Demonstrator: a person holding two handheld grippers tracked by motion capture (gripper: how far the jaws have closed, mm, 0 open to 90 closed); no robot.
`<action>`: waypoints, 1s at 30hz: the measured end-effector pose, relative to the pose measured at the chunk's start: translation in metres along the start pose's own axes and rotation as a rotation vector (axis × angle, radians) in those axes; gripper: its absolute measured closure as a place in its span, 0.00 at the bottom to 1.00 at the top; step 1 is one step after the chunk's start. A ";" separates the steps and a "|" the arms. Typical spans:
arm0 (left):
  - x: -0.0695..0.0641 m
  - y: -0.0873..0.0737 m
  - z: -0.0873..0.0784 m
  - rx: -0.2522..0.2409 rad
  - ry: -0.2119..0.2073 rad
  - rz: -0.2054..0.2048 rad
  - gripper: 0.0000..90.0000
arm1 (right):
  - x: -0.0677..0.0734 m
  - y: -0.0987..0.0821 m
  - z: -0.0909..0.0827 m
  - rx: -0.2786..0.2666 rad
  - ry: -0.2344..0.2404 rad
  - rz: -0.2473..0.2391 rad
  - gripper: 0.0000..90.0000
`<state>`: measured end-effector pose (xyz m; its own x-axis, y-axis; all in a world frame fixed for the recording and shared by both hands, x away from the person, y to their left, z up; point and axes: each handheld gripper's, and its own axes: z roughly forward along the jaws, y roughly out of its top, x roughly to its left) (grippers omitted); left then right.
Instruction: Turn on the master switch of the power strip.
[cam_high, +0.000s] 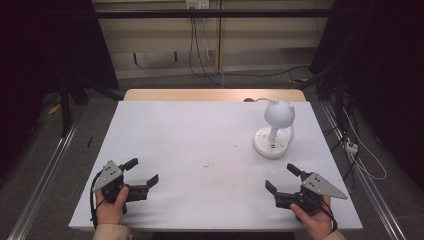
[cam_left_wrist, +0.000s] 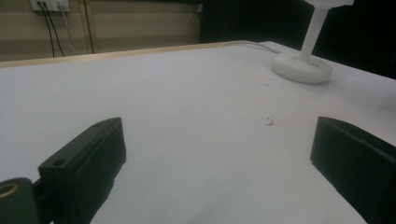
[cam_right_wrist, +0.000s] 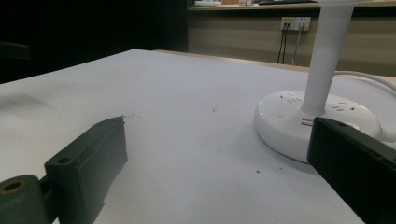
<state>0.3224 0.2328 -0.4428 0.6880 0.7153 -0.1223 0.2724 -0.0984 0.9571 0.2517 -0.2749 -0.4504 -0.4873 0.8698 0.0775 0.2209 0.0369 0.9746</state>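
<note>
Resting on one table (cam_high: 200, 145), two tongs (both gaping) (cam_high: 142, 171) (cam_high: 282, 178), one lamp (cam_high: 274, 131)

You work at a bench (cam_high: 200, 145) covered with a white sheet; its pale wooden edge (cam_high: 210, 95) shows at the far side. Around it you see grey floor (cam_high: 165, 82), with metal rails (cam_high: 45, 175) running along both sides. Beyond the bench stands a beige panelled wall (cam_high: 160, 35) with a socket plate (cam_high: 197, 4) near its top, and dark cables (cam_high: 195, 45) hang down from it to the floor. Black curtains (cam_high: 45, 45) close in the left and right, leaving the corners dim.
</note>
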 end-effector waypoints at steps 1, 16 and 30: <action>0.000 0.000 0.000 -0.002 0.003 -0.003 0.03 | 0.000 0.000 0.000 0.000 0.000 -0.002 0.05; 0.000 0.000 0.001 -0.002 -0.005 0.003 0.03 | -0.008 0.003 0.004 0.014 -0.013 -0.004 0.08; 0.000 0.001 0.001 -0.009 -0.019 0.007 0.03 | -0.021 0.008 0.014 0.046 -0.038 -0.009 0.07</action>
<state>0.3233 0.2318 -0.4425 0.7024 0.7016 -0.1203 0.2617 -0.0974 0.9602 0.2760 -0.2863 -0.4471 -0.4573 0.8873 0.0598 0.2553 0.0666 0.9646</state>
